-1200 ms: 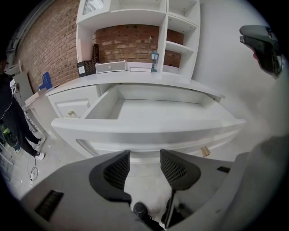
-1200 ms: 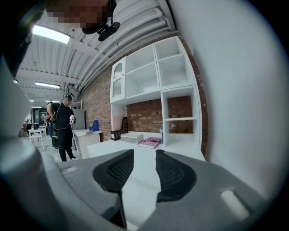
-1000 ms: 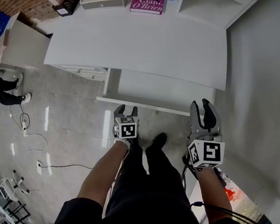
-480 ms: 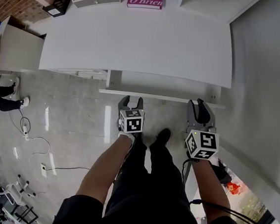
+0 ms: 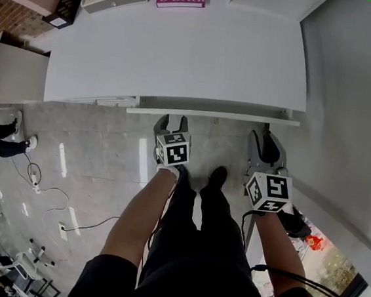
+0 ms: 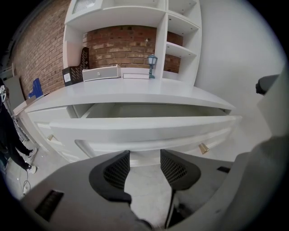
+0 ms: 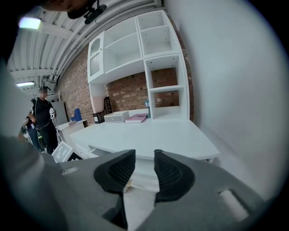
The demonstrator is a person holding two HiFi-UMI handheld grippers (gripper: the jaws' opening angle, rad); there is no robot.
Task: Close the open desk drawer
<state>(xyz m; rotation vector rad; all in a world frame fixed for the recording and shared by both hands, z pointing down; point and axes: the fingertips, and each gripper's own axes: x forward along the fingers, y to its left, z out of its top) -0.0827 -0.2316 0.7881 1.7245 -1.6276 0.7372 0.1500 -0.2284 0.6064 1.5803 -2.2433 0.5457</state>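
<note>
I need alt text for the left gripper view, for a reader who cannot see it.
The left gripper, jaws apart and empty, points at the white front of an open desk drawer just ahead. Above it is the white desk top, with shelves and a brick wall behind.

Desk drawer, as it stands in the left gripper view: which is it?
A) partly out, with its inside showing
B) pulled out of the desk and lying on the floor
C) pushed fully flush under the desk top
A: in the left gripper view the drawer front stands forward of the desk top, and a strip of the drawer's pale inside shows between the two.
</note>
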